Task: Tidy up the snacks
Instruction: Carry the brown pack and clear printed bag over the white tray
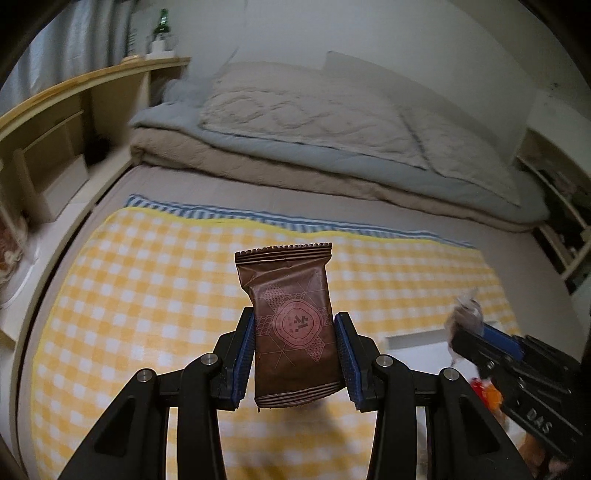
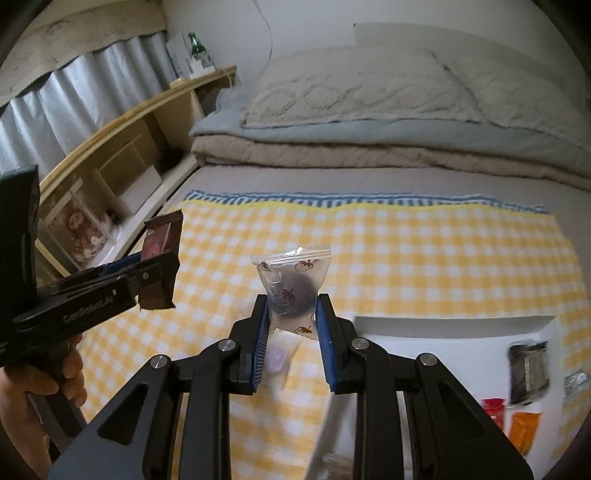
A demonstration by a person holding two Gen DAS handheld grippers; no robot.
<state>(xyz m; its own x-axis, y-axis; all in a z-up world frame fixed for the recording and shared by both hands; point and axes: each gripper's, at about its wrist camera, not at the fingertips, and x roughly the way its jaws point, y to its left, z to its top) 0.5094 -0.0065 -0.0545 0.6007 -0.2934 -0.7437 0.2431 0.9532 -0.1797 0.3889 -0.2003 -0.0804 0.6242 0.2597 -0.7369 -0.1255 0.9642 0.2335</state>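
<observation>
My left gripper is shut on a brown snack packet and holds it upright above the yellow checked cloth. The packet also shows at the left of the right wrist view. My right gripper is shut on a small clear zip bag with strawberry prints and a dark snack inside, held above the cloth. The right gripper also shows at the right edge of the left wrist view. A white tray lies below at the right, with a red packet, an orange packet and a dark striped packet in it.
A small white wrapped snack lies on the cloth under the right gripper. Folded quilts and pillows fill the far side of the bed. A wooden headboard shelf runs along the left, with a green bottle on top.
</observation>
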